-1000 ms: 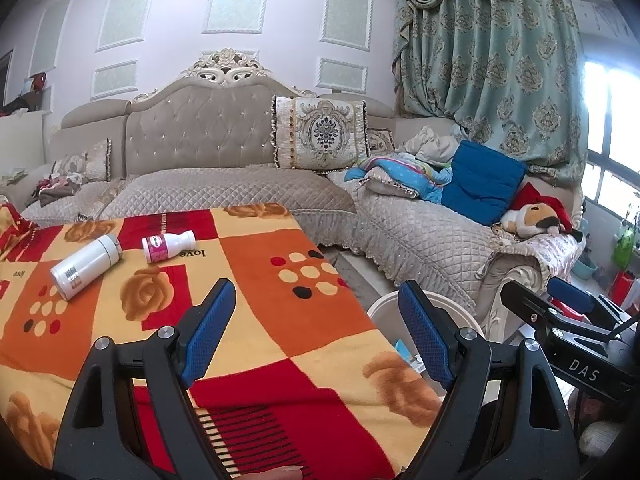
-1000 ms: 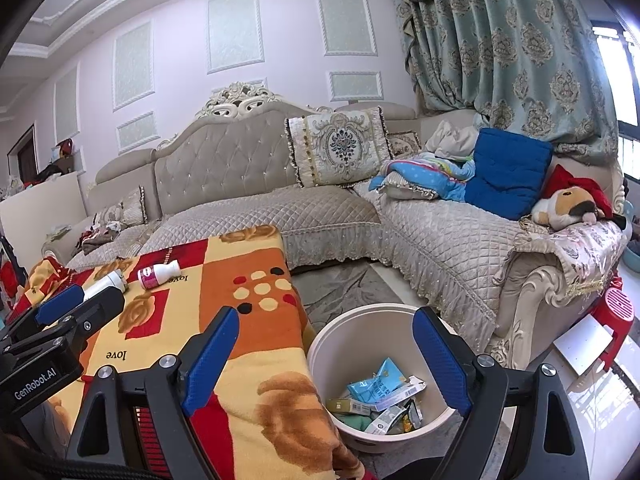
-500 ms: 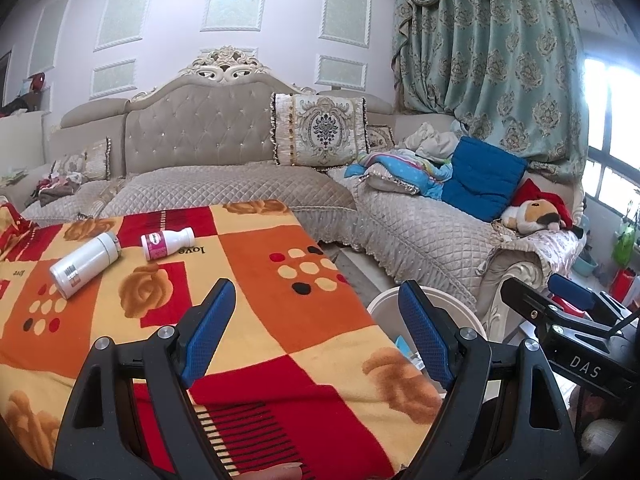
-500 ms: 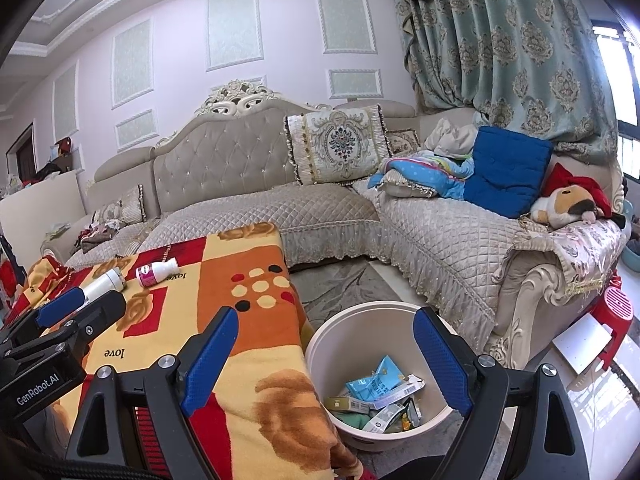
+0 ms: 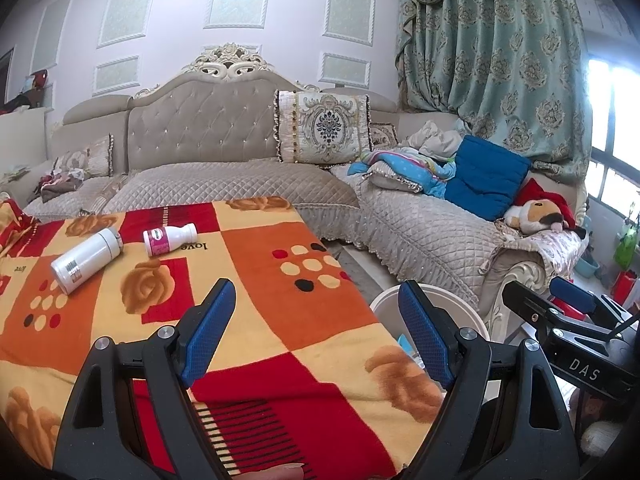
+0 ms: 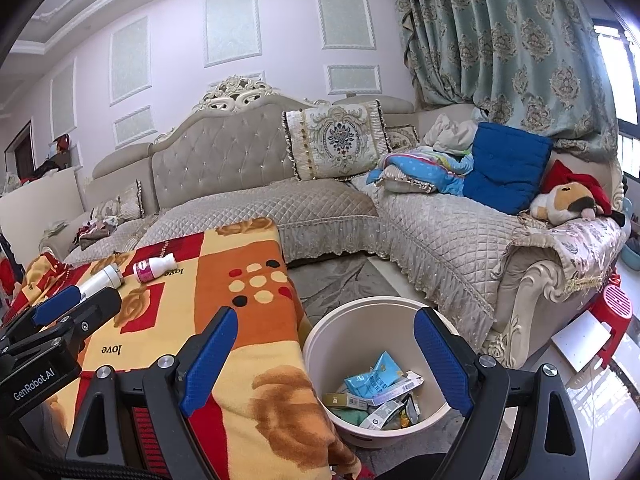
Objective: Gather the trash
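A small white bottle with a pink label (image 5: pixel 170 239) lies on its side on the orange, red and yellow blanket (image 5: pixel 260 280), with a larger white cylinder bottle (image 5: pixel 86 261) lying to its left. Both also show in the right wrist view, the pink-label bottle (image 6: pixel 154 269) and the cylinder (image 6: pixel 100 279). My left gripper (image 5: pixel 316 332) is open and empty, above the blanket's near part, well short of the bottles. My right gripper (image 6: pixel 324 360) is open and empty, over the white bin (image 6: pixel 360 312), which holds several wrappers (image 6: pixel 376 394).
A beige quilted corner sofa (image 5: pixel 240 184) wraps the back and right, with a patterned cushion (image 5: pixel 324 128), blue pillow (image 5: pixel 486 182) and plush toy (image 5: pixel 540 214). A red stool (image 6: pixel 612 316) stands on the floor at right. The bin's rim (image 5: pixel 384 300) sits beside the blanket's right edge.
Almost nothing: both views have drifted very slightly. Both grippers stay open and empty, and the bottles have not moved.
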`<state>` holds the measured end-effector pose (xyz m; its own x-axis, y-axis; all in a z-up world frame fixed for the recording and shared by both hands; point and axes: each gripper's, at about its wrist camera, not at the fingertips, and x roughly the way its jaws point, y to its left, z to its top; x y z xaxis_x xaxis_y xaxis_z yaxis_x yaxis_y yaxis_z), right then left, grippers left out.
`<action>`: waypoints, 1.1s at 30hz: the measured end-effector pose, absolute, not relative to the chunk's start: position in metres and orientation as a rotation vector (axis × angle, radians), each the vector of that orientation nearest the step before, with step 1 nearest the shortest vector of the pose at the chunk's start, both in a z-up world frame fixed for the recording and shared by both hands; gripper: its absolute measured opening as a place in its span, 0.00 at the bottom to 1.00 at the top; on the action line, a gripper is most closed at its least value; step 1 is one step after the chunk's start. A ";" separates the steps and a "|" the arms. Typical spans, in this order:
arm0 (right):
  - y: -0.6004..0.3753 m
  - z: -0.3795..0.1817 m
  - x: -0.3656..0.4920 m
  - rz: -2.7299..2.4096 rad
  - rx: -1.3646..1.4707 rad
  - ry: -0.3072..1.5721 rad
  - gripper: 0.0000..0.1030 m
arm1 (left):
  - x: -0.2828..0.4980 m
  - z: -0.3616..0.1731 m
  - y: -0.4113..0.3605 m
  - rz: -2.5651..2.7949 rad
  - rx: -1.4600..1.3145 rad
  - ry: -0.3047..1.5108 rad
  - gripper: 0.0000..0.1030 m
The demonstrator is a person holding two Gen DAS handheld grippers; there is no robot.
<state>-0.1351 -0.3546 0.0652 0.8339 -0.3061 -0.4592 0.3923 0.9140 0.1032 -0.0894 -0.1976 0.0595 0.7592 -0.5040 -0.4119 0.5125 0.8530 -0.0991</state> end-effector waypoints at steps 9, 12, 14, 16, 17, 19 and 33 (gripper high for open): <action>-0.354 0.065 -0.135 -0.372 0.198 0.455 0.86 | -0.089 0.059 -0.198 -0.555 0.021 0.446 0.81; -0.354 0.064 -0.135 -0.372 0.199 0.458 0.86 | -0.089 0.057 -0.198 -0.557 0.022 0.448 0.81; -0.355 0.063 -0.135 -0.373 0.199 0.458 0.86 | -0.088 0.056 -0.198 -0.558 0.019 0.452 0.81; -0.355 0.064 -0.135 -0.372 0.200 0.457 0.86 | -0.087 0.054 -0.198 -0.561 0.016 0.460 0.81; -0.355 0.063 -0.135 -0.372 0.200 0.458 0.86 | -0.087 0.054 -0.198 -0.561 0.015 0.462 0.81; -0.355 0.063 -0.135 -0.374 0.198 0.459 0.86 | -0.086 0.054 -0.198 -0.562 0.014 0.464 0.81; -0.357 0.061 -0.137 -0.373 0.204 0.468 0.87 | -0.086 0.051 -0.199 -0.565 0.018 0.472 0.81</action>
